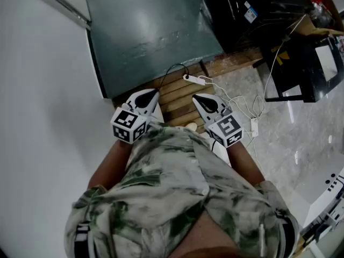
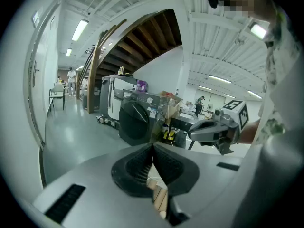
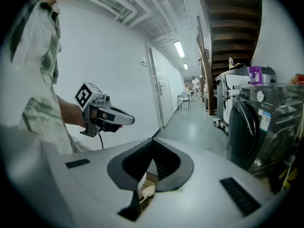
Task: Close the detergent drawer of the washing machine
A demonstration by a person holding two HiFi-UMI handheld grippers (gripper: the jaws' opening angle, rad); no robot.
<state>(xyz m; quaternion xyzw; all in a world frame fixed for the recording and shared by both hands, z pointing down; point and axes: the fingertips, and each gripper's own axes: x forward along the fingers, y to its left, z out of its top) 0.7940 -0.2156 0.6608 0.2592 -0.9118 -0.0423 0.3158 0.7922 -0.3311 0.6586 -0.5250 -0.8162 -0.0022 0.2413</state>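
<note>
The dark washing machine (image 1: pixel 242 15) stands a few steps ahead at the upper right; its round door faces me in the left gripper view (image 2: pixel 137 120) and shows at the right of the right gripper view (image 3: pixel 249 127). I cannot make out its detergent drawer from here. Both grippers are held close to the person's body, far from the machine. My left gripper (image 1: pixel 153 94) (image 2: pixel 153 148) is shut with nothing between its jaws. My right gripper (image 1: pixel 196 98) (image 3: pixel 152 144) is shut and empty too. Each shows in the other's view, tips angled towards one another.
The person stands on a wooden pallet (image 1: pixel 180 98) with a white power strip (image 1: pixel 196 79) and loose cables (image 1: pixel 242 104). A white wall (image 1: pixel 43 90) runs along the left, grey-green floor (image 1: pixel 150 31) ahead. A black frame table (image 1: pixel 301 69) stands right. A staircase (image 2: pixel 142 37) rises behind the machines.
</note>
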